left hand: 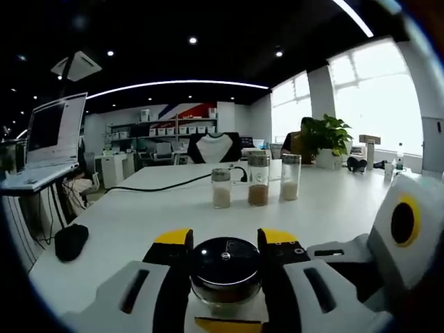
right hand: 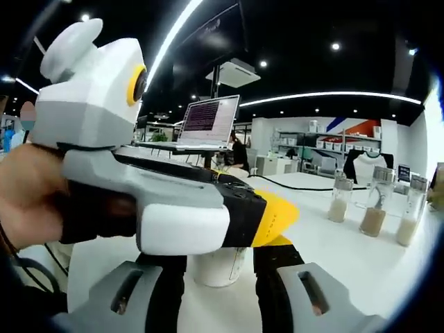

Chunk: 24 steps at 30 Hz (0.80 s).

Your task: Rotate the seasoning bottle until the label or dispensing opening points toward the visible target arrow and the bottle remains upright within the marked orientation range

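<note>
A seasoning bottle (left hand: 225, 277) with a black cap stands upright on the white table (left hand: 139, 222), close in front of me. My left gripper (left hand: 225, 239) is shut on it, its yellow-tipped jaws pressing the cap from both sides. In the right gripper view the same bottle's pale lower body (right hand: 218, 267) stands between my right gripper's (right hand: 218, 262) dark jaws, with a narrow gap on each side. The left gripper (right hand: 274, 218), held by a hand (right hand: 28, 194), reaches in from the left over the bottle's top. The right gripper (left hand: 347, 257) comes in low from the right in the left gripper view.
Three more seasoning bottles (left hand: 258, 179) stand in a row mid-table, also seen at the right as bottles (right hand: 377, 201). A black mouse (left hand: 71, 241) lies at the left edge. A black cable (left hand: 166, 184) crosses the table. A laptop (right hand: 208, 121) sits on a raised stand, and a plant (left hand: 326, 135) stands at the far end.
</note>
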Available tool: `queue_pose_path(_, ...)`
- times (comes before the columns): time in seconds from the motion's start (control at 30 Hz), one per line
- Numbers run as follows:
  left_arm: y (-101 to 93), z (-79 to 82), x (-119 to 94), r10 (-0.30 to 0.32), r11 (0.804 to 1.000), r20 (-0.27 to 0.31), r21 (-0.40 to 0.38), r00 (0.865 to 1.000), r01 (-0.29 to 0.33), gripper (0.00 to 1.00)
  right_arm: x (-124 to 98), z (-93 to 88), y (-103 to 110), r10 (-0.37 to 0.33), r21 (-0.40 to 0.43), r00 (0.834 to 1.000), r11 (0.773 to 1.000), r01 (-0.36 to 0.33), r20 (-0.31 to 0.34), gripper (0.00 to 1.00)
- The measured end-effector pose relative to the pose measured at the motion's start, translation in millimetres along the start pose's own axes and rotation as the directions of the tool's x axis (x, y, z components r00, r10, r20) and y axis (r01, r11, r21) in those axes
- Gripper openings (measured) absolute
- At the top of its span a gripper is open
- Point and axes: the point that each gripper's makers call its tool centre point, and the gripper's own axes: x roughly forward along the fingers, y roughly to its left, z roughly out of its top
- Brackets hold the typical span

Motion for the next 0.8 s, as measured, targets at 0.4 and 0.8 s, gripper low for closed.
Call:
queue_pose_path(0.4, -2.4, -0.1, -4, -0.065, 0.998, 0.006, 0.015, 0.998, 0.065, 0.39, 2, -1.7, 5, 0.039, 0.005, 0.999, 0.999, -0.039, 0.001, 0.36)
queue_pose_path(0.8, -16.7, 9.0, -9, -0.219, 0.975, 0.041, 0.054, 0.975, 0.217, 0.39, 1, 6.7, 6, 0.095, -0.005, 0.995, 0.996, -0.094, 0.033, 0.35)
